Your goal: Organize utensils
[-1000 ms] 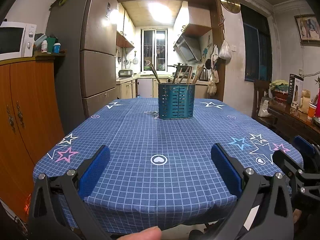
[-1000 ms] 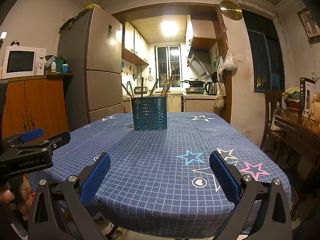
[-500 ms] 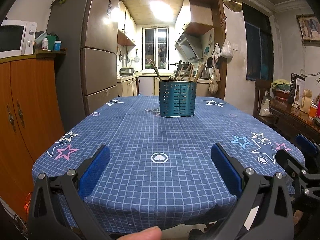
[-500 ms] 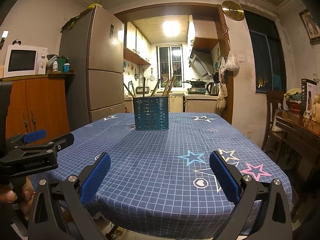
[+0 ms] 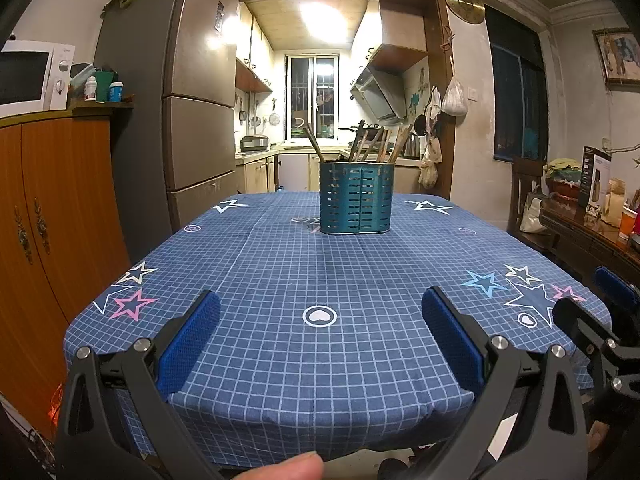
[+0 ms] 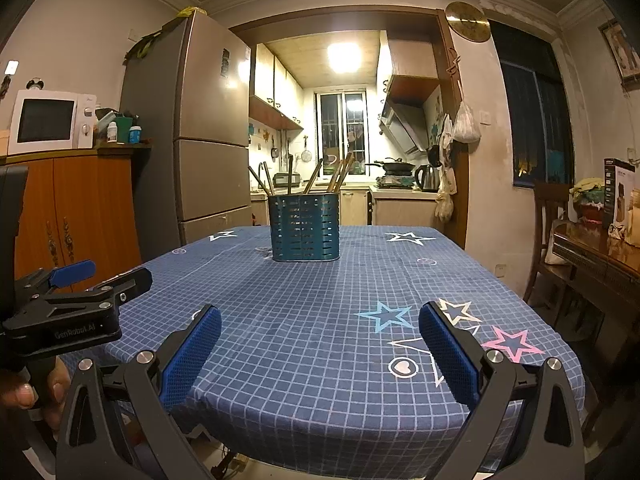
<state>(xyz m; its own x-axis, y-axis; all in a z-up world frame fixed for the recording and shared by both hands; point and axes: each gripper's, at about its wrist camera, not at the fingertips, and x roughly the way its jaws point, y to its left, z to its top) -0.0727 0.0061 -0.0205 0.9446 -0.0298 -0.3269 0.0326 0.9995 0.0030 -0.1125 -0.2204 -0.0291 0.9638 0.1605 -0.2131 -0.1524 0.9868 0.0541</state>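
**Utensils in slotted holder, far centre of table**

Utensils [image 5: 374, 145]: a bundle of long wooden-handled pieces, brown, standing tilted in a teal metal utensil holder with slotted walls [image 5: 356, 198]. Handles fan outward above the rim; individual types cannot be told at this range. None lie loose on the cloth.

Holder: upright on a table covered with a blue grid-patterned cloth printed with stars and hearts [image 5: 320, 280], toward the far edge, well apart from both grippers. Same holder in the right wrist view [image 6: 305, 227], left of centre.

Left gripper [image 5: 320, 330]: black frame, blue textured pads [image 5: 188, 340], jaws spread wide, nothing between them. Held at the near table edge, pointed along the cloth toward the holder. A fingertip [image 5: 288, 468] shows at the bottom of the frame.

Right gripper [image 6: 320, 344]: same build, blue pads [image 6: 448, 356], jaws spread wide and empty, also at the near edge. In its view the left gripper appears at the left, carried by a hand [image 6: 28, 396].

Surroundings: grey refrigerator [image 6: 208, 132], white microwave [image 6: 50, 122] on an orange wooden cabinet [image 5: 52, 216], lit kitchen beyond the doorway.
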